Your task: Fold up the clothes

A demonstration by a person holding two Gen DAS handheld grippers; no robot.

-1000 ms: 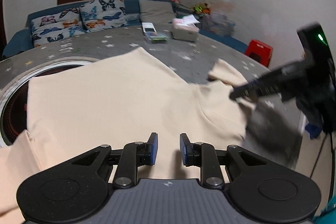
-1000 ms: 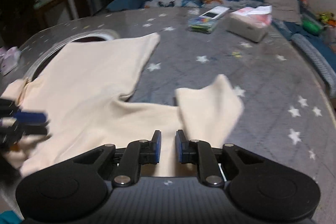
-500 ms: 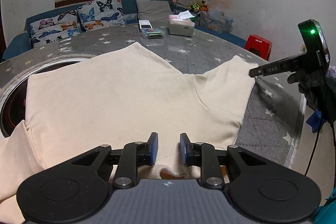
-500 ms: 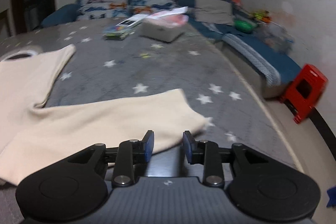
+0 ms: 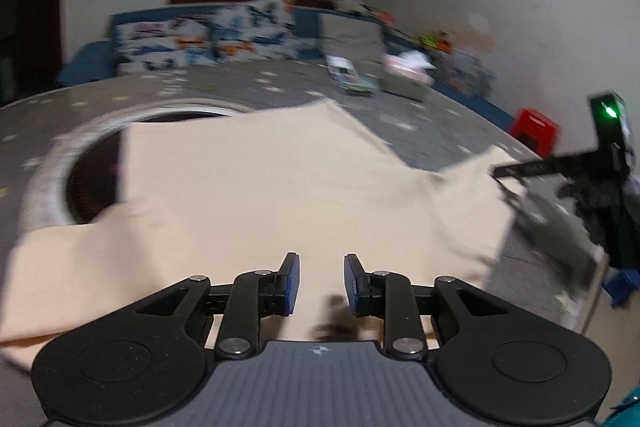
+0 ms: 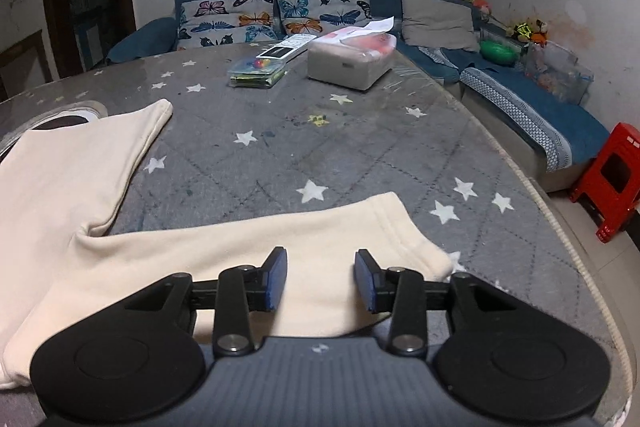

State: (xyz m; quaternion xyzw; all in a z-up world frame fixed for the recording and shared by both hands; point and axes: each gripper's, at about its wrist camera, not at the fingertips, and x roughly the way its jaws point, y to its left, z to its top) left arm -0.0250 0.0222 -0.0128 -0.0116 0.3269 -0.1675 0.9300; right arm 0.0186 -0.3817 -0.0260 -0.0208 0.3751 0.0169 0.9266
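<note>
A cream garment [image 5: 260, 195] lies spread flat on the grey star-print table cover [image 6: 360, 147]. In the right wrist view its near leg or sleeve [image 6: 240, 247] stretches across in front of me and another [image 6: 92, 155] runs to the far left. My left gripper [image 5: 318, 283] is open and empty above the garment's near edge. My right gripper [image 6: 320, 277] is open and empty just above the near cuff. In the left wrist view the right gripper [image 5: 560, 163] shows at the garment's right end.
A tissue box [image 6: 352, 61] and a flat packet with a remote [image 6: 260, 67] lie at the table's far side. A round opening [image 5: 96, 179] shows at the left. A sofa with butterfly cushions [image 6: 280, 11] stands behind. A red stool [image 6: 612, 179] stands right of the table edge.
The right gripper has opened wider and sits over the cuff it let go of. The left gripper has moved and turned, with the view blurred; the garment lies flatter.
</note>
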